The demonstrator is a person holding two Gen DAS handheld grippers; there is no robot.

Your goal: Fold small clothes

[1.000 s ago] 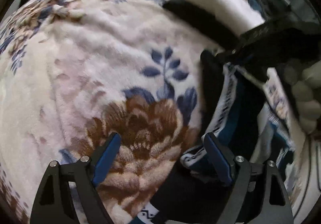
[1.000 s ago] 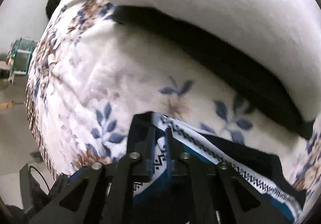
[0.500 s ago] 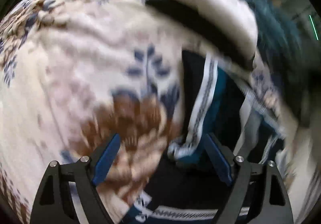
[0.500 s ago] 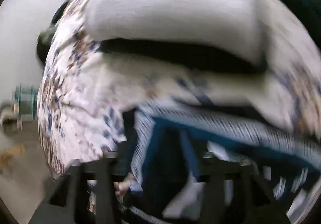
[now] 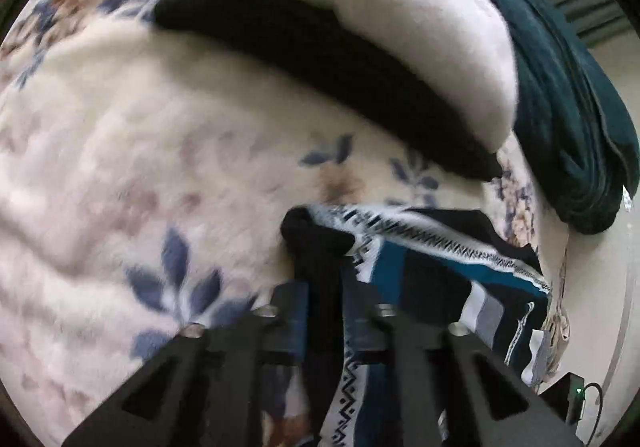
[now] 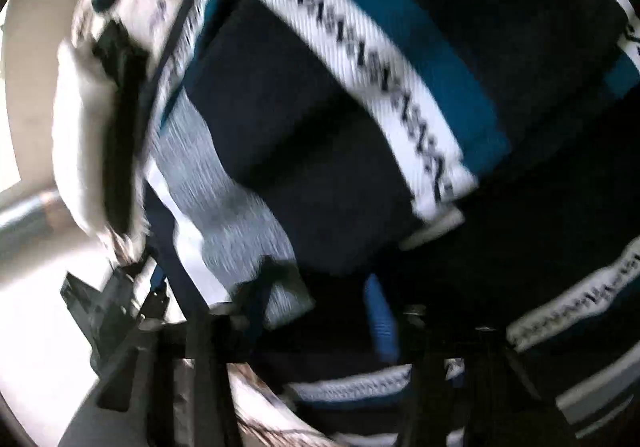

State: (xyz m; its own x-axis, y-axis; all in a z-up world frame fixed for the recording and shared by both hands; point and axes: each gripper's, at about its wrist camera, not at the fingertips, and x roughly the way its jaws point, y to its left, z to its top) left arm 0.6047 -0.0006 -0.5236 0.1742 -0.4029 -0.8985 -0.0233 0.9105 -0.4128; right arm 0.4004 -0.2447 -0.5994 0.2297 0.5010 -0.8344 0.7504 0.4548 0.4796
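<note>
Patterned garment (image 5: pixel 432 279), dark navy with teal and white zigzag bands, lies partly bunched on floral blanket (image 5: pixel 120 167), near black-and-white folded pile (image 5: pixel 360 47) and dark green cloth (image 5: pixel 568 87).

Left gripper (image 5: pixel 324 299): jaws pressed together, pinching dark corner of garment.

Right gripper (image 6: pixel 320 307): hovering close over garment (image 6: pixel 320 127), jaws spread, gripping nothing visible. View blurred.

Step in hand, by my reading: mid-fold, one corner gripped.

Next move likely calls for right gripper to take second corner, then carry edge across evenly and lay flat.
</note>
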